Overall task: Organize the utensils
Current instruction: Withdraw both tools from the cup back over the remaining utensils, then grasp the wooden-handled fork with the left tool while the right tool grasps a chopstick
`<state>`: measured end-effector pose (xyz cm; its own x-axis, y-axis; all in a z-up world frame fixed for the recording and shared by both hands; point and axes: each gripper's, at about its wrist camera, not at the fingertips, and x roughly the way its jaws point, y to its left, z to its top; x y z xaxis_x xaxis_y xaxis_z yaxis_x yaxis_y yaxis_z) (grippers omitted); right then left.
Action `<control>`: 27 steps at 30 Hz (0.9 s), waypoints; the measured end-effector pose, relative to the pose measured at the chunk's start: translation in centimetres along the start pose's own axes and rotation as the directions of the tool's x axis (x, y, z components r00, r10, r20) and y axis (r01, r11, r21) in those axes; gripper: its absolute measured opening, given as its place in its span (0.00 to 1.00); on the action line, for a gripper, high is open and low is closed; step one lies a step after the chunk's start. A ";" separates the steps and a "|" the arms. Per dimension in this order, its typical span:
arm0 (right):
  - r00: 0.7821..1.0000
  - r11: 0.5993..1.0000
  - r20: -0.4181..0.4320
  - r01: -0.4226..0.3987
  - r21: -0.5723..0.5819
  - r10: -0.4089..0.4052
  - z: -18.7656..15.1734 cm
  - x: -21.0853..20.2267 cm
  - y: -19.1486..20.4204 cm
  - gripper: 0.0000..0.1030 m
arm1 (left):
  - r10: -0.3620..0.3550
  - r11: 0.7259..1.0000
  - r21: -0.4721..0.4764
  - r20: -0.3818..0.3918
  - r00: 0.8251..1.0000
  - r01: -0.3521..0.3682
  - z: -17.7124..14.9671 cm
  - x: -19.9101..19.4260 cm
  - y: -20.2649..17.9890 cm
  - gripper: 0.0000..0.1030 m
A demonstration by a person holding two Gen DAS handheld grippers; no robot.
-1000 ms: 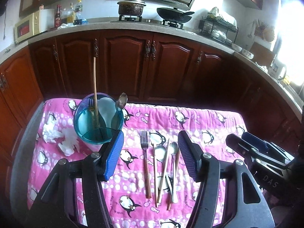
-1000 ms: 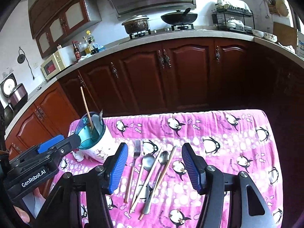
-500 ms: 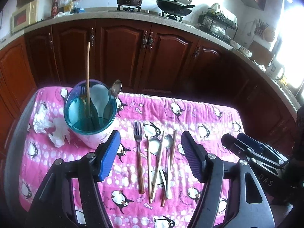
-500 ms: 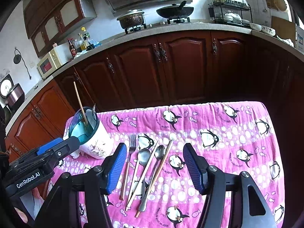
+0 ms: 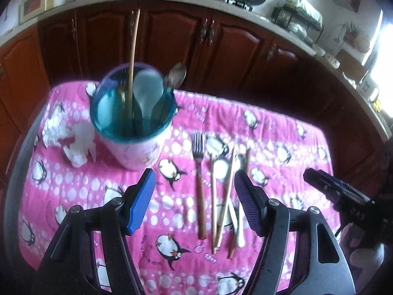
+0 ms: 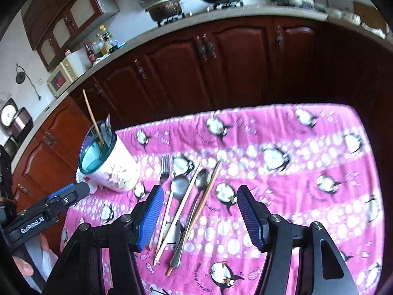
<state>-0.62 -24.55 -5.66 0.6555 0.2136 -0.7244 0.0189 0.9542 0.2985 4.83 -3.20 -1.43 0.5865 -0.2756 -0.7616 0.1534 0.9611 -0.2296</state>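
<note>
A white holder with a teal rim (image 5: 132, 123) stands on the left of the pink cloth. It holds a tall chopstick (image 5: 132, 61), a white spoon (image 5: 147, 93), a metal spoon (image 5: 175, 73) and a fork. On the cloth lie a fork (image 5: 199, 172), two spoons and several chopsticks, loosely overlapping. My left gripper (image 5: 194, 174) hovers open above their handles with nothing gripped. In the right wrist view, the right gripper (image 6: 200, 191) also hangs open over the fork (image 6: 164, 169), the spoons (image 6: 179, 184) and the chopsticks (image 6: 206, 196). The holder (image 6: 110, 169) is to its left.
Crumpled white tissue (image 5: 73, 142) lies left of the holder. The penguin cloth (image 6: 307, 172) covers the small table. Dark wooden cabinets (image 5: 221, 49) stand behind, under a counter with a pot and a wok. Each gripper shows at the edge of the other's view.
Both grippers have sunk toward the table, so the utensils look larger and nearer. The left jaws have spread a little wider. The utensils and the holder have not moved.
</note>
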 end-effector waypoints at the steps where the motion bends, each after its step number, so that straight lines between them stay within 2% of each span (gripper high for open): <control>1: 1.000 1.000 -0.008 -0.007 -0.001 0.007 -0.2 0.7 -0.3 0.58 | 0.005 1.000 0.005 -0.012 1.000 -0.005 -0.3 0.5 0.0 0.65; 2: 1.000 1.000 -0.014 -0.014 -0.004 0.014 -0.4 1.2 -0.5 0.57 | 0.010 1.000 0.011 -0.026 1.000 -0.010 -0.8 1.3 0.0 0.65; 4: 0.999 1.000 -0.052 -0.016 -0.004 0.016 -0.8 3.1 -1.0 0.46 | 0.013 1.000 0.020 -0.046 0.999 -0.012 -1.5 2.4 -0.1 0.65; 7: 0.994 0.998 -0.100 -0.039 0.043 0.043 -1.1 5.5 -2.2 0.44 | 0.024 0.999 0.038 -0.088 0.996 -0.021 -2.5 4.8 -0.4 0.64; 14: 0.989 0.994 -0.125 -0.067 0.090 0.078 -0.6 8.7 -3.4 0.44 | 0.023 1.000 0.017 -0.164 0.986 -0.020 -2.9 9.9 -0.6 0.62; 17: 0.988 0.996 -0.144 -0.050 0.078 0.061 0.1 10.5 -3.7 0.44 | 0.035 0.999 0.029 -0.205 0.978 -0.030 -3.1 11.9 -0.9 0.50; 19: 0.985 0.996 -0.157 -0.056 0.067 0.066 0.6 11.6 -3.8 0.39 | 0.054 0.998 0.035 -0.233 0.971 -0.047 -3.2 12.9 -0.9 0.30; 20: 0.985 0.997 -0.161 -0.057 0.059 0.065 0.8 12.1 -3.7 0.34 | 0.057 0.998 0.038 -0.229 0.972 -0.049 -3.3 13.0 -0.9 0.28; 22: 0.984 0.998 -0.172 -0.041 0.044 0.048 1.1 13.2 -3.6 0.31 | 0.041 0.999 0.039 -0.225 0.974 -0.034 -3.3 13.1 -0.9 0.12; 24: 0.983 0.998 -0.178 -0.042 0.048 0.050 1.6 14.2 -3.5 0.28 | 0.015 1.000 0.020 -0.236 0.972 -0.011 -3.2 13.0 -0.7 0.07; 27: 0.983 0.999 -0.182 -0.018 0.030 0.023 2.1 15.2 -3.2 0.20 | 0.001 1.000 0.014 -0.248 0.969 0.002 -3.6 12.5 -0.4 0.07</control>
<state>10.90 -24.85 -16.31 0.5073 0.2702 -0.8183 0.0297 0.9435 0.3300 9.21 -7.12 -13.06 0.3712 -0.2700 -0.8884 0.1659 0.9607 -0.2226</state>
